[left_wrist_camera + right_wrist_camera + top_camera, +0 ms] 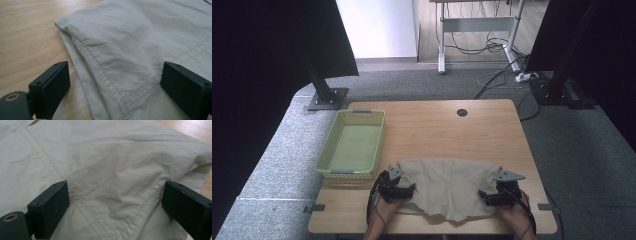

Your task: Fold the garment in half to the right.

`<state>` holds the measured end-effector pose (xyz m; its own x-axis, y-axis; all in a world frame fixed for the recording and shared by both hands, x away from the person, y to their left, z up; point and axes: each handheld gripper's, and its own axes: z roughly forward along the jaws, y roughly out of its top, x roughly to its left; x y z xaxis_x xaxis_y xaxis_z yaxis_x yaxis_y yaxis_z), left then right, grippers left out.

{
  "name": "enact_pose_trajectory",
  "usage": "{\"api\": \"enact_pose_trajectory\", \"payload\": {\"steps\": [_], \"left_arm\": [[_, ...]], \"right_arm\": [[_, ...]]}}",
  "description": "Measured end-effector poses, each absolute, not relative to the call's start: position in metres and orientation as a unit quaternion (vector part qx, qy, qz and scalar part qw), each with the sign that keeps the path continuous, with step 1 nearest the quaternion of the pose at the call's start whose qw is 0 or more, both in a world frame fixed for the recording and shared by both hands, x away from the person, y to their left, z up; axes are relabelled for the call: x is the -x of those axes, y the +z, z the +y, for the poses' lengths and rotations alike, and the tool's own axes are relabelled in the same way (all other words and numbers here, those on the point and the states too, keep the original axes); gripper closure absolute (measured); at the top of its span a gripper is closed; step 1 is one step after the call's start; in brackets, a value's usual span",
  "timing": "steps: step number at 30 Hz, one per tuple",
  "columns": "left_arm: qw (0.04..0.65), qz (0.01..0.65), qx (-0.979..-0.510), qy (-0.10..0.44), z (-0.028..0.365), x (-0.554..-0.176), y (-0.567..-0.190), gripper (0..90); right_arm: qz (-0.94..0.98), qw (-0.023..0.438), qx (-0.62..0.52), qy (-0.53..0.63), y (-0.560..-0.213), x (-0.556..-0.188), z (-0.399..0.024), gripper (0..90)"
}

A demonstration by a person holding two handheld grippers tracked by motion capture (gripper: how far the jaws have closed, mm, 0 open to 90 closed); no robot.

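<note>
Left claw and right claw both spread wide over beige garment on tabletop.

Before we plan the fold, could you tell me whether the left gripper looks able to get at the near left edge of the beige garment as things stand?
Probably yes. The left gripper is open at the beige garment, and its hemmed edge lies between the jaws with nothing covering it. The green basket stands off to the side.
</note>
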<state>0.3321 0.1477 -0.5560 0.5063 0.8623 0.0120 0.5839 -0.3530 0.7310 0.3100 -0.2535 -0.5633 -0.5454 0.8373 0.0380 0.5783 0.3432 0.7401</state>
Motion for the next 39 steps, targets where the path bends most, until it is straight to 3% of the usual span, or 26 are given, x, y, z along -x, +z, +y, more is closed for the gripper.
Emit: {"api": "enact_pose_trajectory", "payload": {"steps": [8, 14, 25, 28, 30, 34, 36, 37, 38, 39], "left_arm": [[0.343, 0.454, -0.797, 0.203, 0.148, -0.332, -0.556, 8.5], [0.342, 0.460, -0.793, 0.207, 0.147, -0.329, -0.556, 8.9], [0.348, 0.453, -0.795, 0.204, 0.145, -0.326, -0.553, 21.4], [0.348, 0.454, -0.796, 0.201, 0.144, -0.325, -0.551, 32.0], [0.349, 0.451, -0.798, 0.197, 0.144, -0.325, -0.550, 34.1], [0.357, 0.442, -0.801, 0.186, 0.144, -0.324, -0.549, 59.7], [0.357, 0.442, -0.801, 0.186, 0.144, -0.324, -0.549, 59.7], [0.371, 0.434, -0.806, 0.155, 0.144, -0.325, -0.549, 59.7], [0.371, 0.434, -0.806, 0.155, 0.144, -0.325, -0.549, 79.8], [0.368, 0.430, -0.811, 0.145, 0.145, -0.327, -0.547, 79.8]], "right_arm": [[0.796, 0.180, -0.444, 0.369, -0.546, -0.311, -0.246, 6.4], [0.806, 0.172, -0.422, 0.379, -0.534, -0.324, -0.211, 6.4], [0.822, 0.158, -0.399, 0.373, -0.548, -0.342, -0.170, 6.4], [0.824, 0.150, -0.399, 0.373, -0.557, -0.346, -0.164, 5.5], [0.823, 0.148, -0.402, 0.374, -0.559, -0.347, -0.163, 5.3], [0.824, 0.159, -0.400, 0.369, -0.561, -0.346, -0.159, 5.1], [0.824, 0.160, -0.400, 0.369, -0.561, -0.346, -0.159, 5.1], [0.824, 0.160, -0.400, 0.369, -0.561, -0.346, -0.159, 5.1], [0.824, 0.160, -0.400, 0.369, -0.561, -0.346, -0.159, 5.1], [0.824, 0.161, -0.400, 0.368, -0.561, -0.346, -0.159, 5.2]]}}
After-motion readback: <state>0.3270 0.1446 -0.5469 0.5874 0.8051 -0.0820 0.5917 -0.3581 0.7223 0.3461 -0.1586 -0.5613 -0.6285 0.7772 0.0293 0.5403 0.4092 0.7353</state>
